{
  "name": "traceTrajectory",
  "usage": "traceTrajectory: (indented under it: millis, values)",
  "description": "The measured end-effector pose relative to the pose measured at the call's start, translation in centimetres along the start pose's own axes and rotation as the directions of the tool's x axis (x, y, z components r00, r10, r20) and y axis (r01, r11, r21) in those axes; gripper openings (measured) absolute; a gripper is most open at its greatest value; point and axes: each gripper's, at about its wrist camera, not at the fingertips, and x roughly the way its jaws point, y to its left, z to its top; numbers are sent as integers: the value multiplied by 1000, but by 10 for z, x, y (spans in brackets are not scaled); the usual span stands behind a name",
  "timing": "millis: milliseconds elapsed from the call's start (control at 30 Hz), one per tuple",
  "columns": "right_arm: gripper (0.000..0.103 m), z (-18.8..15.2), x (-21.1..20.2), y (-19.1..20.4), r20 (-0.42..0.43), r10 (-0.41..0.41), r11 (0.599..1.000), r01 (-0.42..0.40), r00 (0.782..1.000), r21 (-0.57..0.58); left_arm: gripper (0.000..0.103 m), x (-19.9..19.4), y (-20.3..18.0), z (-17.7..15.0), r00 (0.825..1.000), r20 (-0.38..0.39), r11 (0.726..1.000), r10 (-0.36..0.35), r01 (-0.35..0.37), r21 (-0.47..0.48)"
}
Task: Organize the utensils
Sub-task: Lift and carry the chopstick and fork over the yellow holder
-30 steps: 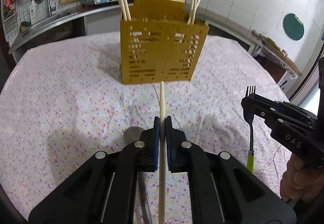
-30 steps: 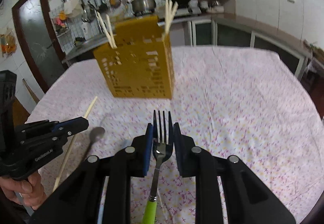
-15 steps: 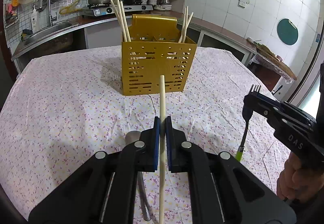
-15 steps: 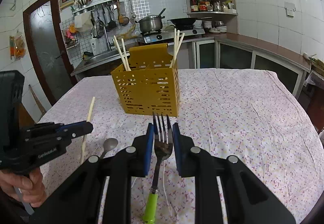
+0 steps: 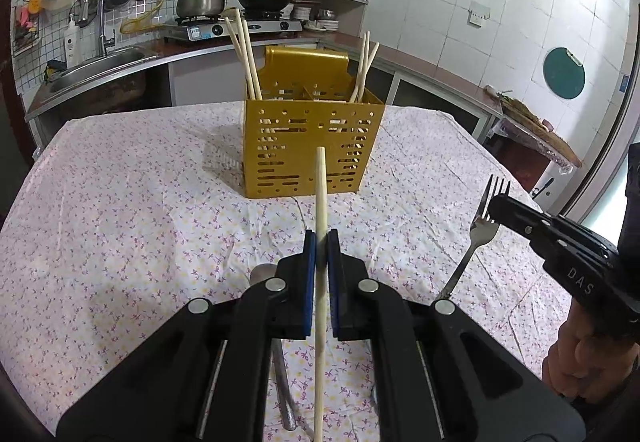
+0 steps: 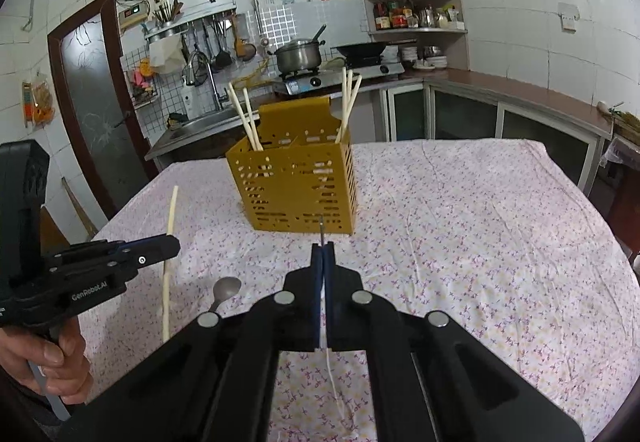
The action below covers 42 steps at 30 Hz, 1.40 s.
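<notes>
Now I'm carrying: left gripper [image 5: 319, 242] pinching chopstick [image 5: 320, 194], right gripper [image 6: 322, 252] clamping fork [image 5: 482, 226]; next, lift over caddy [image 5: 312, 146].

One caddy [image 5: 308, 146], six chopsticks [image 5: 320, 194], one fork [image 5: 482, 226], one spoon [image 6: 226, 288].

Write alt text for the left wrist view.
The left tool is shut on a wooden chopstick that points toward a gold perforated utensil caddy, which holds more chopsticks, on a floral tablecloth. At right, the right tool grips a fork; a spoon lies beneath.
</notes>
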Motion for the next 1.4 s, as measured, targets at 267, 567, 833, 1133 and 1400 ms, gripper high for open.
traceTrajectory:
  millis: [267, 567, 833, 1133, 1400]
  values:
    - [1, 22, -34, 22, 130, -65, 991, 79, 989, -106, 5, -21, 0, 12, 999, 53, 1000, -8, 8, 2]
    - [1, 53, -60, 36, 235, -104, 972, 149, 966, -179, 5, -45, 2, 33, 991, 137, 1000, 3, -5, 16]
    - [1, 83, -67, 37, 310, -125, 971, 180, 943, -155, 5, -72, -5, 65, 967, 253, 997, 34, -50, 59]
    - [1, 133, -70, 41, 431, -125, 966, 209, 894, -154, 4, -87, -9, 124, 911, 412, 994, 27, -67, 84]
    - [1, 172, -29, 42, 494, -144, 948, 263, 857, -180, 5, -63, 0, 172, 863, 503, 994, 40, -88, 71]
